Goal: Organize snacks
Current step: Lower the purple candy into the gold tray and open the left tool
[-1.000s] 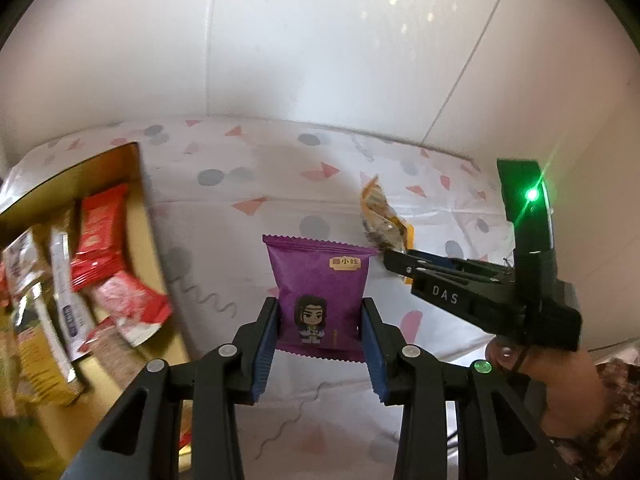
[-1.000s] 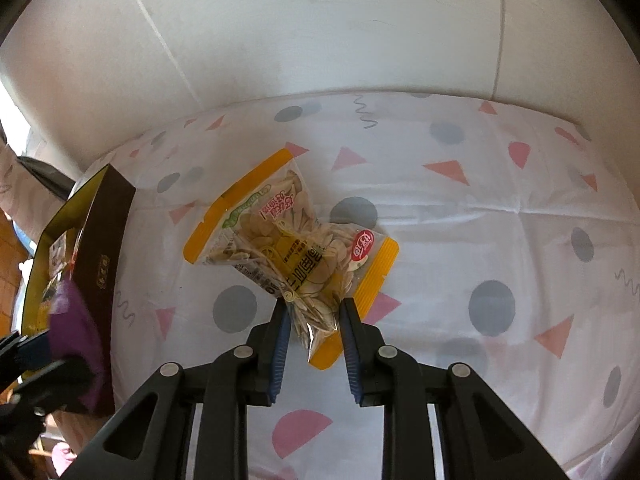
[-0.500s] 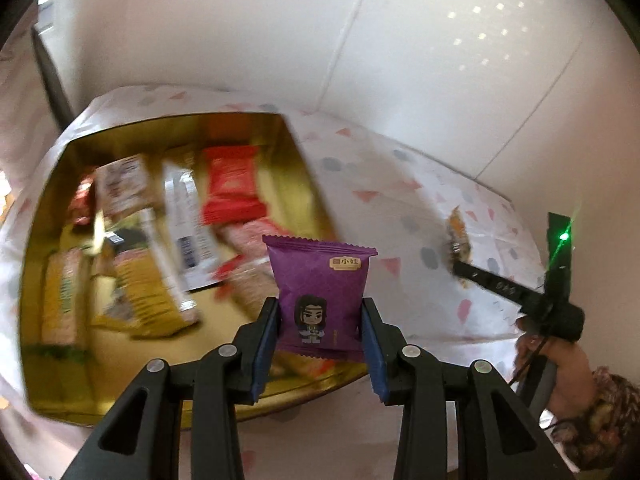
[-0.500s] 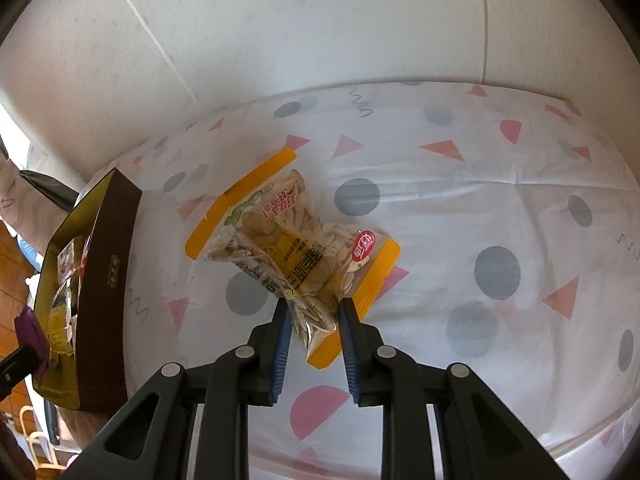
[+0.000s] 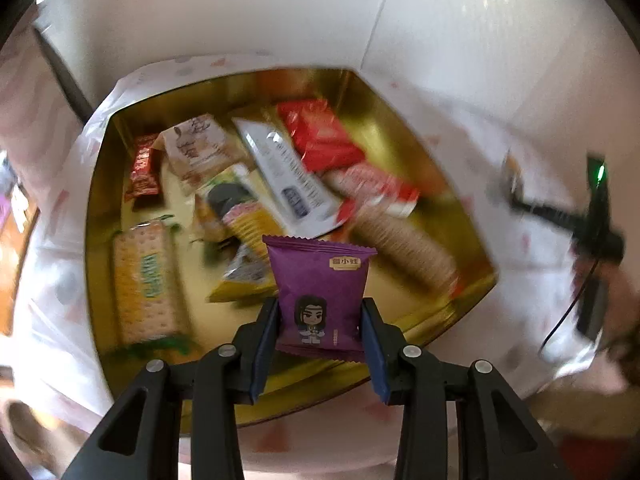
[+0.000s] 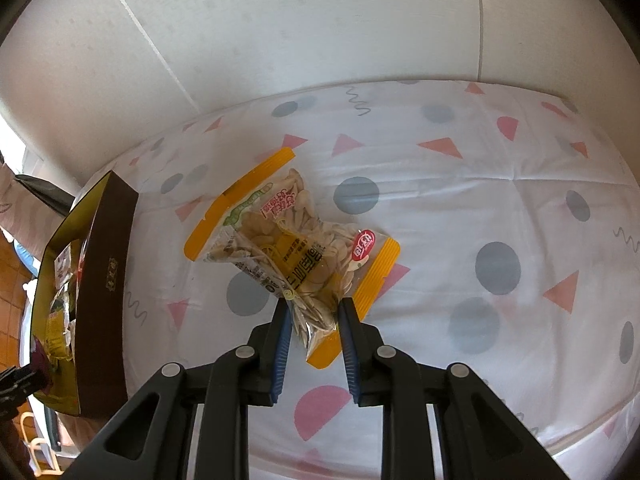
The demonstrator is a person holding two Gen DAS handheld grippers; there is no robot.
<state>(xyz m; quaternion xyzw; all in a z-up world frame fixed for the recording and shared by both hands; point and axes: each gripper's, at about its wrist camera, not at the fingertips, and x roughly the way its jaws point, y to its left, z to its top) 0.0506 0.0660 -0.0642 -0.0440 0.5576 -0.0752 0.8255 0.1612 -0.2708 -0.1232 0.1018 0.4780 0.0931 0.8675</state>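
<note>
Worktop in a white patterned cloth (image 6: 460, 208), pale wall behind.
Left tool (image 5: 320, 320) clamped on purple snack packet (image 5: 322, 292) above gold box (image 5: 100, 240); box contents visible only there. Right tool (image 6: 314, 316) clamped on seed bag (image 6: 296, 248), which rests on the cloth.

A white tablecloth (image 6: 440, 208) printed with pink triangles and grey dots fills the frame's middle; a pale panelled wall (image 6: 320, 24) spans the top.

Bright daylight, left view motion-blurred (edges warped), right sharp
</note>
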